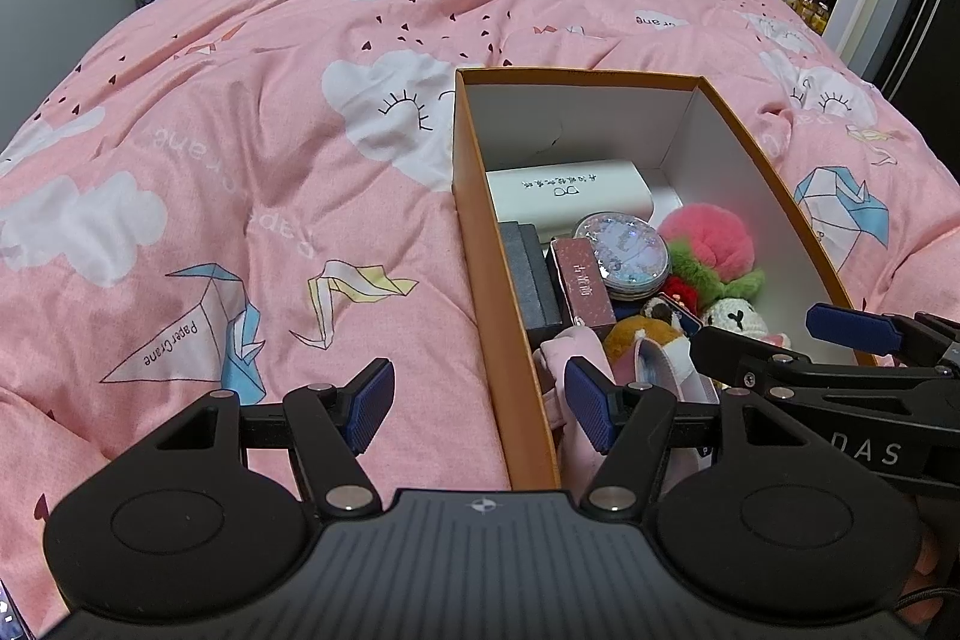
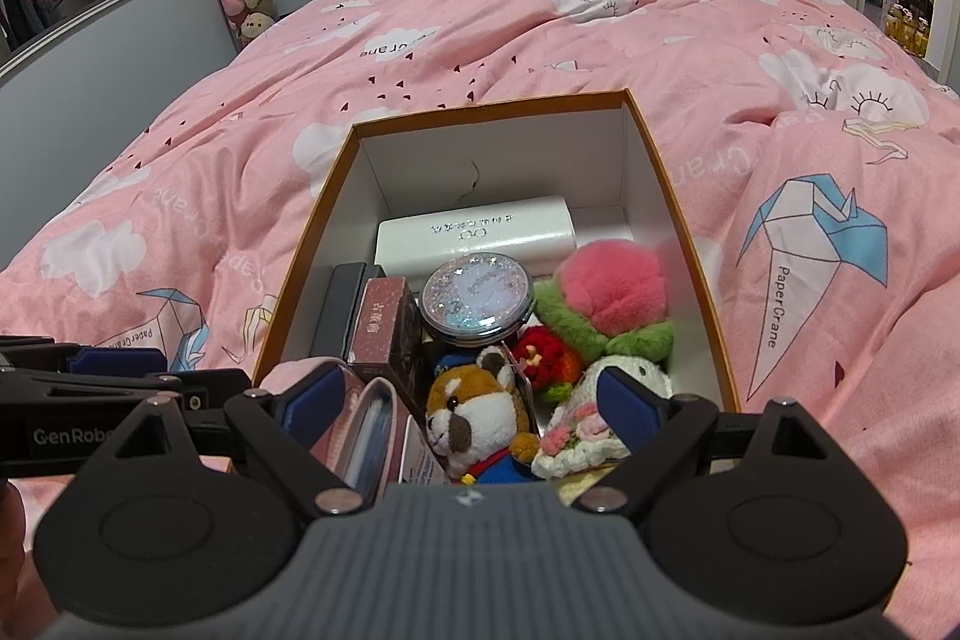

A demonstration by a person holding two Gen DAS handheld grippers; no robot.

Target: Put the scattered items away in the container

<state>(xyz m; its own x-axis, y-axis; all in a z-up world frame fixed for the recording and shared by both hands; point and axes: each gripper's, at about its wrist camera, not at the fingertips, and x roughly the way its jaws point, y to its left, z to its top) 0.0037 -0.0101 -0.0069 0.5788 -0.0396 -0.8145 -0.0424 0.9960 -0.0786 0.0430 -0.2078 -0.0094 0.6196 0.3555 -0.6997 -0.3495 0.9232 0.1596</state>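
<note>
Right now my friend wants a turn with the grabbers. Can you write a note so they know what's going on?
Left gripper: open, empty, over the box's near left wall.
Right gripper: open, empty, over the near end of the box.
Inside already: white case, glitter mirror, peach plush, plush dog, maroon carton, pink pouch.
Left to do: no loose items show on the bedspread; check outside these views.

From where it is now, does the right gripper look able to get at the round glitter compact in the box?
Probably yes. The right gripper is open above the box's near end, and the glitter compact lies uncovered on top, just beyond the fox plush.
</note>
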